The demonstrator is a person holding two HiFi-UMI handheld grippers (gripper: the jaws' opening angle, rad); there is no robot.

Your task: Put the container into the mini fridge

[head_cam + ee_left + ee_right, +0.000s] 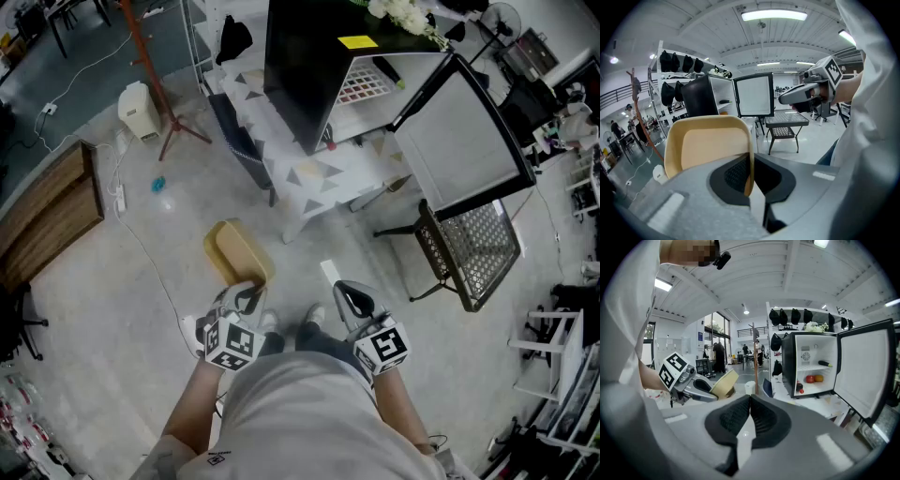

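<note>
Left gripper (750, 176): held in the person's left hand, low in front of the body; its jaws are clamped on the thin right wall of the container.
Container (710, 147): a tan, shallow plastic tub with rounded corners, empty inside. It hangs in the air above the floor (141, 272), with the open side turned toward the gripper's camera. It is well apart from the fridge.
Right gripper (750, 411): held in the right hand, just beside the left one; its jaws are pressed together with nothing between them.
Mini fridge (300, 66): black, far ahead and a little to the right, standing on a tabletop (309, 173) with a cloth of triangle pattern.
Fridge door (459, 141): swung wide open to the right, white on the inner side.
Inside the fridge: a red fruit (810, 379) and an orange fruit (819, 378) lie side by side on the lower level; a dark long thing (825, 363) lies on the shelf above them.
On top of the fridge: white flowers (403, 14).
Mesh side table (469, 244): black metal, on the floor near the open door.
Coat stand (155, 66): reddish, at the far left.
</note>
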